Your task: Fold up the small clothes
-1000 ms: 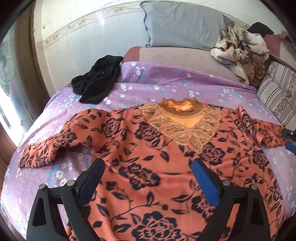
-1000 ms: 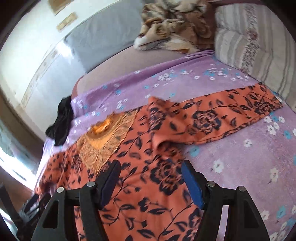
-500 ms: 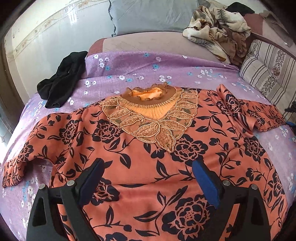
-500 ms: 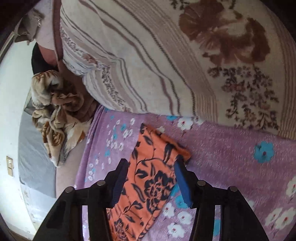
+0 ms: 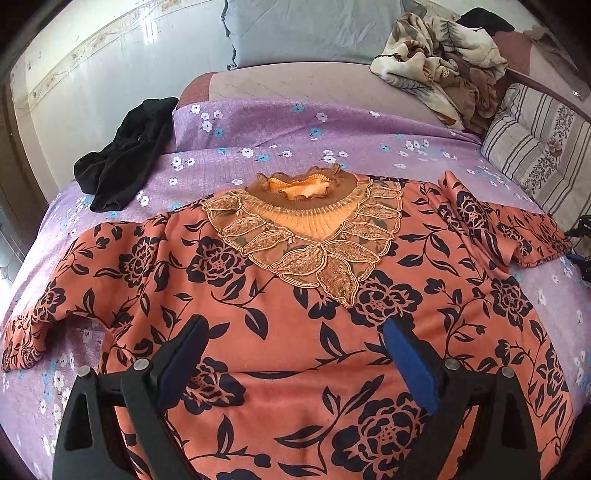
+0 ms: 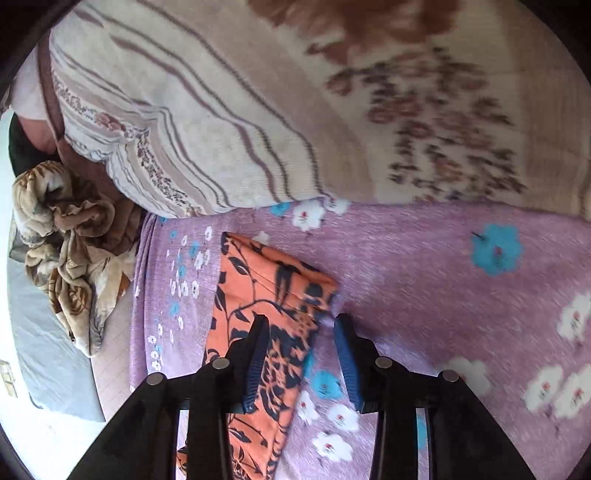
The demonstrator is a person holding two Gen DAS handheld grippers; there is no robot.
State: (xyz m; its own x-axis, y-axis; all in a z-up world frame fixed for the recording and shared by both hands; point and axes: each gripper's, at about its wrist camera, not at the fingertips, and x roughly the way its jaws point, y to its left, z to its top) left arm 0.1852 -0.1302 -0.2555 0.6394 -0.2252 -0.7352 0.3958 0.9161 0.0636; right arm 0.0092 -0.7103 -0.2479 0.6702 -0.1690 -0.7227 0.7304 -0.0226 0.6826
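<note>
Purple flowered bedsheet (image 5: 280, 133) covers the bed, and on it an orange blouse with black flowers (image 5: 295, 314) lies spread flat, front up, its gold lace collar (image 5: 310, 236) toward the grey pillow (image 5: 314, 29), with a black garment (image 5: 125, 155) apart at its upper left. Left tool (image 5: 295, 362) hovers released over the blouse's lower front. Right tool (image 6: 301, 354) is also unclenched, its fingers straddling the sleeve cuff (image 6: 266, 295) near the striped cushion (image 6: 221, 110), beside a crumpled brown blanket (image 6: 66, 240).
</note>
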